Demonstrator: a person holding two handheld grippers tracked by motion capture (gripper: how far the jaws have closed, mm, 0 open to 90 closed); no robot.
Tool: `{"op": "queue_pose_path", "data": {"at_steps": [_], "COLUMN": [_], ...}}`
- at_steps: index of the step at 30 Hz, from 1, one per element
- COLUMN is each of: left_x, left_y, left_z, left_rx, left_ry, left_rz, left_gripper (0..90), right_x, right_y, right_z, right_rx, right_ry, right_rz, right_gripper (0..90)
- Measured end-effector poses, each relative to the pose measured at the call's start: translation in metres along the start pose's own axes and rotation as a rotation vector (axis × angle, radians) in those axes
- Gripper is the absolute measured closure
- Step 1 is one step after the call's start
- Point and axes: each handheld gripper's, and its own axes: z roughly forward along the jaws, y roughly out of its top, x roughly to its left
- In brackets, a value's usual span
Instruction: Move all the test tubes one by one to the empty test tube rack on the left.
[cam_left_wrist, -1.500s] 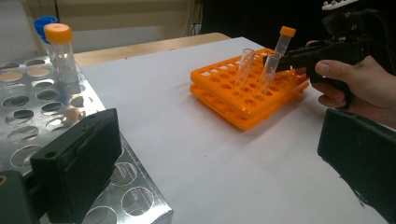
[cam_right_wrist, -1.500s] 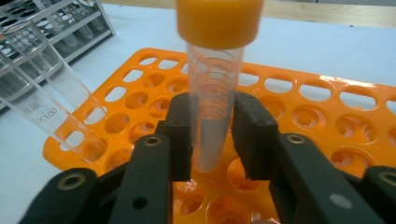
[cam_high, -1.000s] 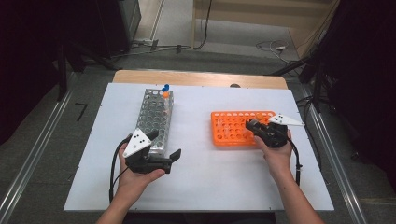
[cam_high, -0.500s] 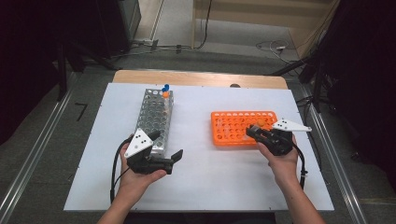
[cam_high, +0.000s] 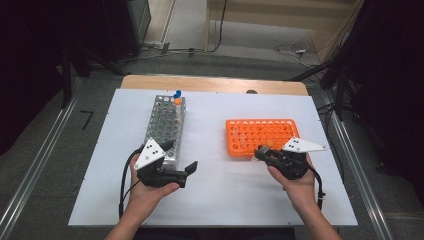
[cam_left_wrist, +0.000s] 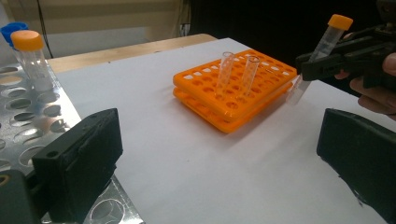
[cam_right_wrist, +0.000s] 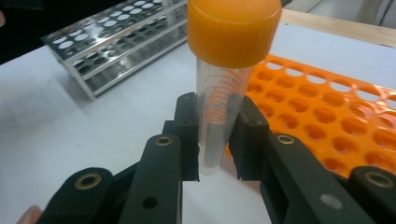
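My right gripper (cam_right_wrist: 217, 140) is shut on a clear tube with an orange cap (cam_right_wrist: 223, 88), held upright just above the white table. In the high view the right gripper (cam_high: 262, 152) sits at the near edge of the orange rack (cam_high: 260, 131). The left gripper view shows that tube (cam_left_wrist: 324, 46) beside the orange rack (cam_left_wrist: 210, 100), which holds two uncapped clear tubes (cam_left_wrist: 226, 70). My left gripper (cam_high: 181, 159) stands open and empty at the near end of the metal rack (cam_high: 165, 125). At that rack's far end stand an orange-capped tube (cam_left_wrist: 30, 58) and a blue-capped one (cam_left_wrist: 11, 30).
Both racks lie on a white board (cam_high: 215, 200) over a wooden table (cam_high: 210, 84), with bare board between them. The floor drops away at both sides, with metal rails (cam_high: 40, 165) alongside. Cables (cam_high: 290, 49) lie on the floor beyond.
My right gripper has drawn back from over the orange rack to its near edge, toward the person. The left gripper has stayed where it was.
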Motion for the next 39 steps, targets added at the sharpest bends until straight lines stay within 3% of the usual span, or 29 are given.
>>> {"op": "queue_pose_path", "data": {"at_steps": [13,24,34,39], "left_x": [-0.012,-0.026,-0.041,-0.047], "left_y": [0.002,0.003,0.002,0.002], "left_z": [0.002,0.01,0.018,0.022], "left_rx": [0.001,0.013,0.027,0.03], "left_ry": [-0.028,-0.084,-0.189,-0.221], "left_rz": [0.021,0.043,0.07,0.081], "left_gripper": [0.5,4.0,20.4,29.1], "right_x": [0.043,0.067,0.083,0.089], "right_y": [0.0,-0.001,-0.001,-0.001], "right_z": [0.023,0.037,0.047,0.05], "right_rx": [0.038,0.064,0.086,0.098], "right_ry": [0.138,0.21,0.249,0.266], "right_rz": [-0.068,-0.116,-0.144,-0.157], "right_gripper": [72.5,72.5,72.6,72.5]}}
